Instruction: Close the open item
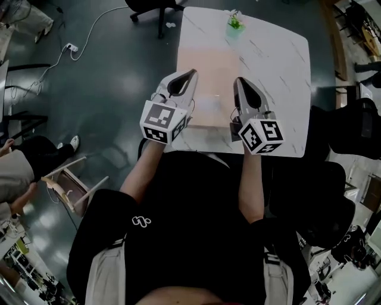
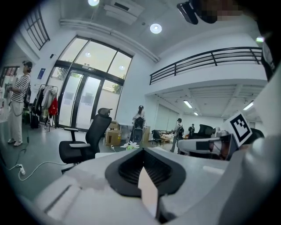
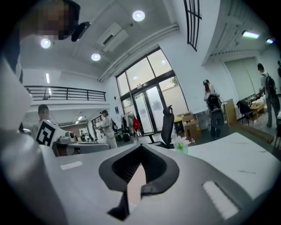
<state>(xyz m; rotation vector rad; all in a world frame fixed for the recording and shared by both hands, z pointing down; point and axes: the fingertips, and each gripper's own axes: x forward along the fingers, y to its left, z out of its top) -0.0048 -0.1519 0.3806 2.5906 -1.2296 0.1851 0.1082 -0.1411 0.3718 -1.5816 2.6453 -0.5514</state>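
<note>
Holding the left gripper (image 1: 193,72) and right gripper (image 1: 237,80) side by side above the near part of a white marbled table (image 1: 280,65), both pairs of jaws pressed together and gripping nothing. Looking down on a pale peach flat item (image 1: 208,65) lying on the tabletop beneath them, with a small potted plant (image 1: 235,22) at the far edge. Standing on a dark glossy floor (image 1: 119,77), facing an office chair (image 1: 156,7).
</note>
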